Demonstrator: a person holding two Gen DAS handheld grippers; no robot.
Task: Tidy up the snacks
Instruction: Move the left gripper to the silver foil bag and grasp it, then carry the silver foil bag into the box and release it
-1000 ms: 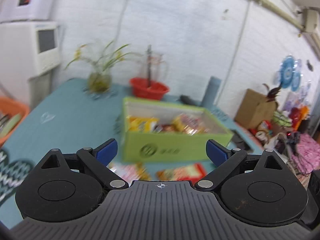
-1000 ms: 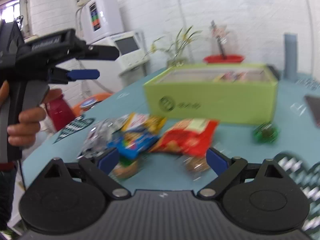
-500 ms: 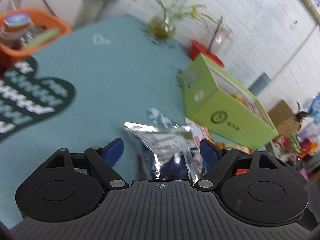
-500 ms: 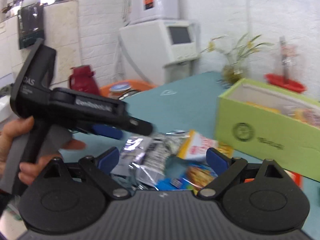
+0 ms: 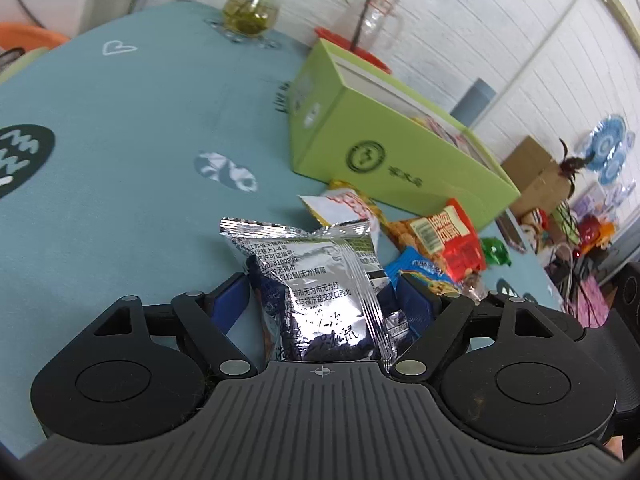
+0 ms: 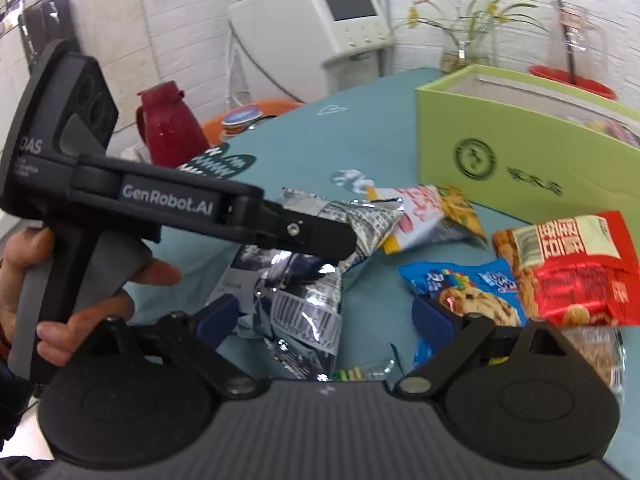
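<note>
A silver foil snack bag (image 5: 316, 280) lies on the teal table between the blue pads of my left gripper (image 5: 322, 300), whose jaws are open around it. In the right wrist view the same bag (image 6: 304, 304) sits under the left gripper's arm (image 6: 224, 212). My right gripper (image 6: 324, 316) is open and empty, low over the pile. A white-and-yellow bag (image 6: 420, 216), a blue cookie packet (image 6: 464, 288) and a red peanut bag (image 6: 572, 264) lie beside it. The green box (image 5: 392, 152) holds several snacks.
A glass vase with a plant (image 5: 250, 12) and a red dish with a glass jar (image 5: 368, 40) stand behind the box. A small green wrapped candy (image 5: 494, 250) lies at the right. A red thermos (image 6: 172, 124) and an orange basin (image 6: 256, 112) stand off the table's left.
My left gripper has dropped to the table and moved forward around the silver bag. My right gripper has swung left and lowered toward the snack pile.
</note>
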